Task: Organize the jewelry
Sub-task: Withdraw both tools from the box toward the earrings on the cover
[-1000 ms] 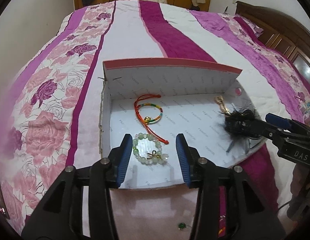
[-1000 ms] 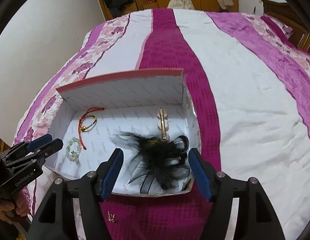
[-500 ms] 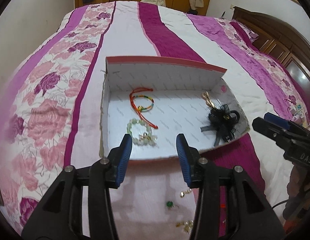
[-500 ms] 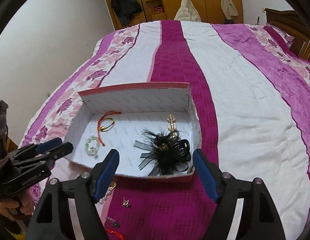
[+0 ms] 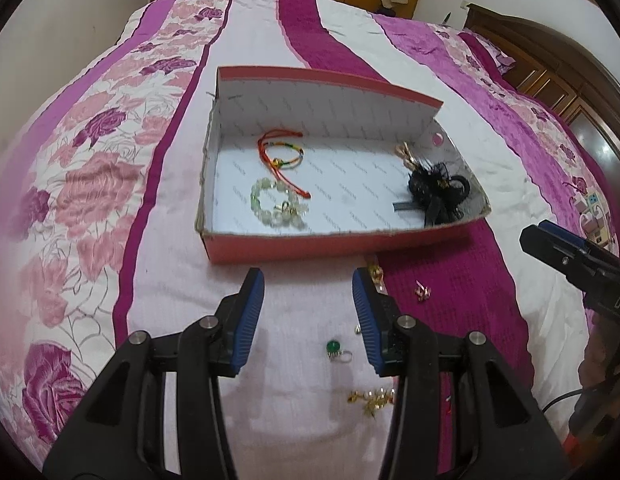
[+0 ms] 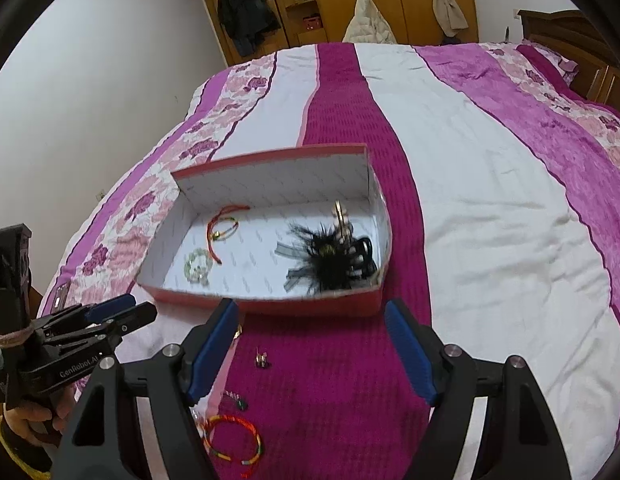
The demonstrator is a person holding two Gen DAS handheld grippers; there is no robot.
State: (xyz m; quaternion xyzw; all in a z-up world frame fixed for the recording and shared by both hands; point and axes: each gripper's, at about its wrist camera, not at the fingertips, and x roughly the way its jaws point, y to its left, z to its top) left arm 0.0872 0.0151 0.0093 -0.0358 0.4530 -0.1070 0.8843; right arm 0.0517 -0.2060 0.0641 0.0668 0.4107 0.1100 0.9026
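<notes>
A shallow red box (image 5: 293,246) with a white lining sits on a bedspread (image 5: 121,184) striped in magenta, white and pink roses. Inside the box, toward its left side, a red cord bracelet (image 5: 279,156) lies just behind a pale green bead bracelet (image 5: 275,202), the cord's tail crossing close to the beads. At the right end of the box a black feather hair piece (image 5: 436,194) rests against the wall, with a gold clip (image 5: 406,154) just behind it.

The left gripper (image 5: 307,320) hangs above the bedspread in front of the box, its blue-padded jaws spread wide with nothing between them. Below it, loose on the cover, lie a green stone ring (image 5: 334,348), a small gold earring (image 5: 422,292) on the magenta stripe, and a cluster of gold pieces (image 5: 370,398) nearer the camera.

The right gripper (image 6: 312,350) also stands apart from the box, jaws wide and empty, over the magenta stripe. Between its fingers the right wrist view shows the small earring (image 6: 261,359), a dark green piece (image 6: 237,402), and a multicoloured woven bracelet (image 6: 231,438) lying nearest the camera. In the same view the box (image 6: 269,304) lies just beyond the fingertips, slightly blurred, and the left gripper (image 6: 125,318) appears at the left edge.
</notes>
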